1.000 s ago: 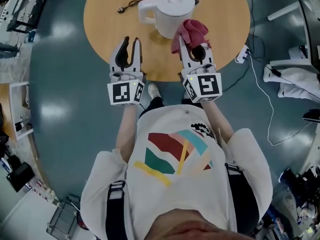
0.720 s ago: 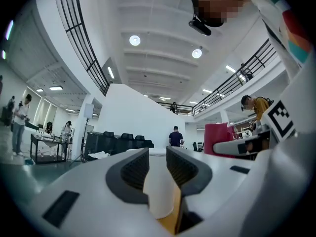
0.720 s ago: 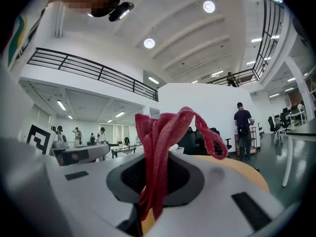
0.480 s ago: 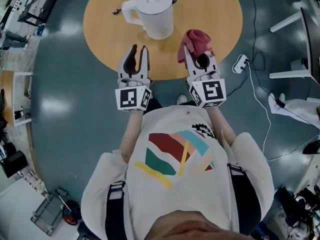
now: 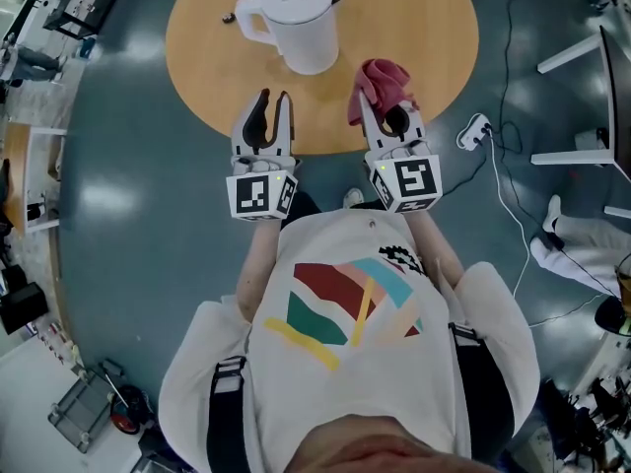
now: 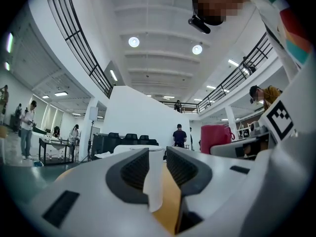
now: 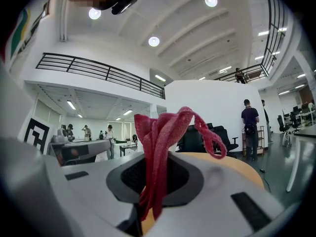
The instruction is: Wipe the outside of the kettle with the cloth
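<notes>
A white kettle point(image 5: 298, 20) with its lid on stands at the far side of the round wooden table point(image 5: 434, 28), handle to the left. My right gripper point(image 5: 382, 106) is shut on a bunched red cloth point(image 5: 385, 77), held over the table's near edge, to the right of the kettle and apart from it. In the right gripper view the cloth point(image 7: 159, 142) sticks up from between the jaws of that gripper point(image 7: 155, 177). My left gripper point(image 5: 270, 101) is open by a narrow gap and holds nothing. Through the gap of that gripper point(image 6: 157, 164) shows the kettle point(image 6: 154, 181).
A dark plug and cord point(image 5: 229, 16) lie on the table left of the kettle. A white power strip point(image 5: 471, 128) and cables lie on the floor at right. Shelving point(image 5: 39, 185) stands at left. A person point(image 7: 250, 125) stands in the hall beyond.
One second ago the cloth was against the kettle's side. Both grippers have since drawn back to the table's near edge, and the cloth is now away from the kettle.
</notes>
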`<state>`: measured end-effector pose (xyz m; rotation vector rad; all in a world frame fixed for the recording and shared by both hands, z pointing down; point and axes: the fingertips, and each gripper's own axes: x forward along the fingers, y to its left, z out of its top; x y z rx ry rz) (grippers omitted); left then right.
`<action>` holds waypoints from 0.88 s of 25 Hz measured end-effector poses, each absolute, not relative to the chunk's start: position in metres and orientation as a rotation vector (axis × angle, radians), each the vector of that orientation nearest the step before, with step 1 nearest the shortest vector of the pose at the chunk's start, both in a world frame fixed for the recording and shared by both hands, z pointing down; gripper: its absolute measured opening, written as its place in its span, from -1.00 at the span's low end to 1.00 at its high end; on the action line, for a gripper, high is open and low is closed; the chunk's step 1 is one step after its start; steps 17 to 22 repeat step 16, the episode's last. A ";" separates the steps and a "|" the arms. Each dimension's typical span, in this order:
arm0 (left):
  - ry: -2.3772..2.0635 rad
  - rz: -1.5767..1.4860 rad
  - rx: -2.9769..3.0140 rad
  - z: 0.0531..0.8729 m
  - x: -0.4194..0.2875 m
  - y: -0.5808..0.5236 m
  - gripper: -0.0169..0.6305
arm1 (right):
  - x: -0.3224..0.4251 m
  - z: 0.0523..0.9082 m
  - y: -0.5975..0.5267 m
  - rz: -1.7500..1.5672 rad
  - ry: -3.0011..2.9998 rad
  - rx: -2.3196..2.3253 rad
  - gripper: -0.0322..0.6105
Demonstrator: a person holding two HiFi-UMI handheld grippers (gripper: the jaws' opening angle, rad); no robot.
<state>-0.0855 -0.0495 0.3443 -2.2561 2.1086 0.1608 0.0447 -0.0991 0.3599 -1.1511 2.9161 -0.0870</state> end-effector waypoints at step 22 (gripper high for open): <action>2.109 0.161 -2.253 0.350 -0.069 -0.050 -0.48 | 0.066 0.361 -0.102 -0.094 2.888 -1.153 -0.78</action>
